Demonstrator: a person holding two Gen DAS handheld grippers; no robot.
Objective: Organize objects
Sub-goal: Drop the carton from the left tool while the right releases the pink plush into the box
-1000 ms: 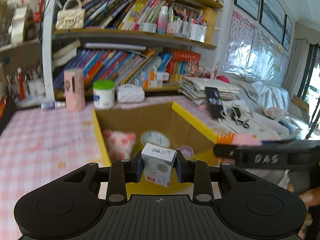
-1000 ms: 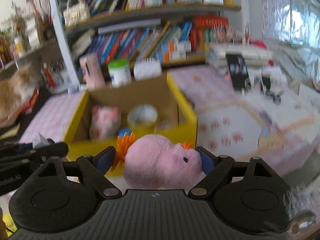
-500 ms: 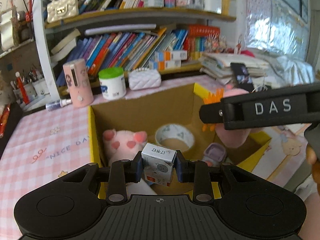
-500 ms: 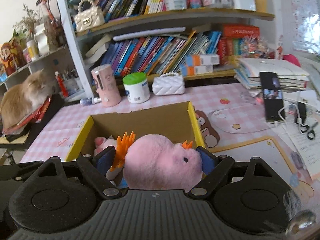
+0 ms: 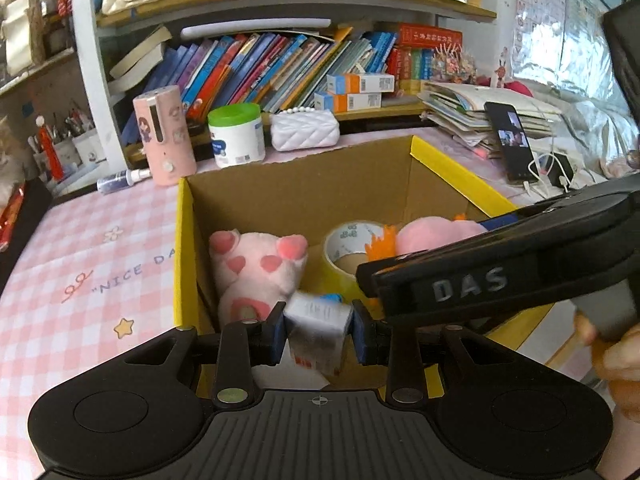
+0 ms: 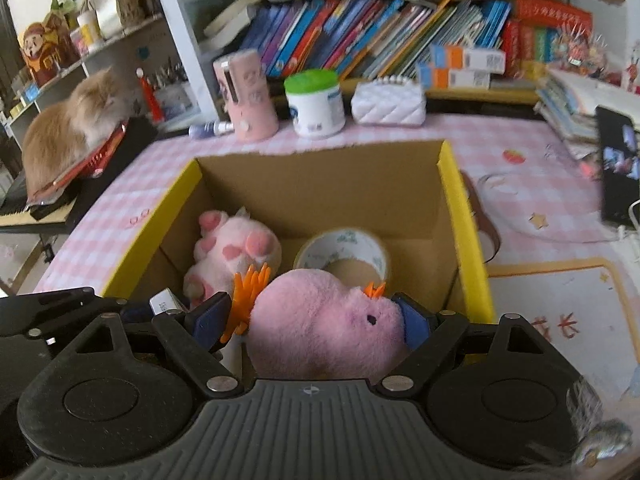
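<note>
A cardboard box with yellow rims (image 5: 460, 172) stands open on the pink checked table. Inside lie a pink-and-white plush paw (image 5: 256, 264) and a roll of tape (image 5: 348, 240). My left gripper (image 5: 319, 334) hangs over the box's near edge. Its jaws are opening, and a small white carton (image 5: 316, 328), blurred, is still touching both pads. My right gripper (image 6: 316, 316) is shut on a pink plush toy (image 6: 320, 320) with orange tufts, low over the box (image 6: 460, 216). In the left wrist view one right-gripper finger (image 5: 480, 280) crosses the box's right side.
Behind the box stand a pink cylinder (image 5: 164, 136), a green-lidded jar (image 5: 236, 136) and a white quilted purse (image 5: 304, 130). A phone (image 5: 510, 142) leans on stacked papers at the right. A cat (image 6: 72, 128) lies at the far left. Bookshelves fill the back.
Both grippers have moved forward and down over the box. The right gripper with the pink plush has come lower over the tape roll. The white carton now looks blurred between the left pads.
</note>
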